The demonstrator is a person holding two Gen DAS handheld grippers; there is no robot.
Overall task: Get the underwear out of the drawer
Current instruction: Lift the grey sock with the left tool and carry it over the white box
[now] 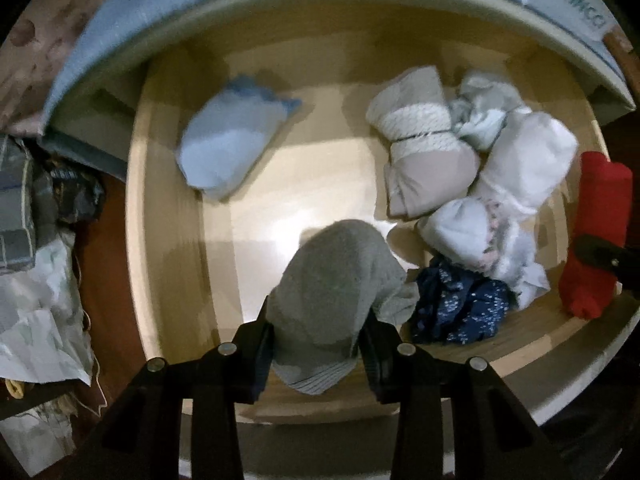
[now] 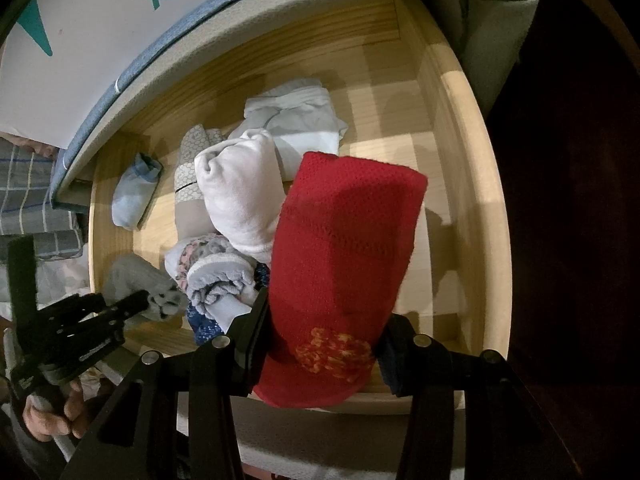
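Left gripper (image 1: pixel 316 344): jaws closed to the width of a grey rolled garment (image 1: pixel 336 292), which is pinched between them at the drawer's near edge.
Right gripper (image 2: pixel 320 344): jaws closed likewise on a red knitted roll (image 2: pixel 344 248) with an orange pattern near its lower end; the roll stands up over the drawer's front right.
Drawer (image 1: pixel 172 240): pale wood, pulled open, bare floor through the middle.
Count in drawer, unheld: one light blue roll (image 1: pixel 228 148) alone at back left; a cluster at right of apparently five, namely beige patterned roll (image 1: pixel 420 152), white roll (image 1: pixel 528 156), crumpled pale piece (image 1: pixel 484 108), floral-edged pale roll (image 1: pixel 468 236), navy speckled piece (image 1: pixel 460 304). Cluster tally uncertain, items overlap.
Surroundings: mattress (image 2: pixel 100 12) with teal lettering overhangs the drawer's back; crumpled fabrics (image 1: pixel 36 280) lie on the floor left.
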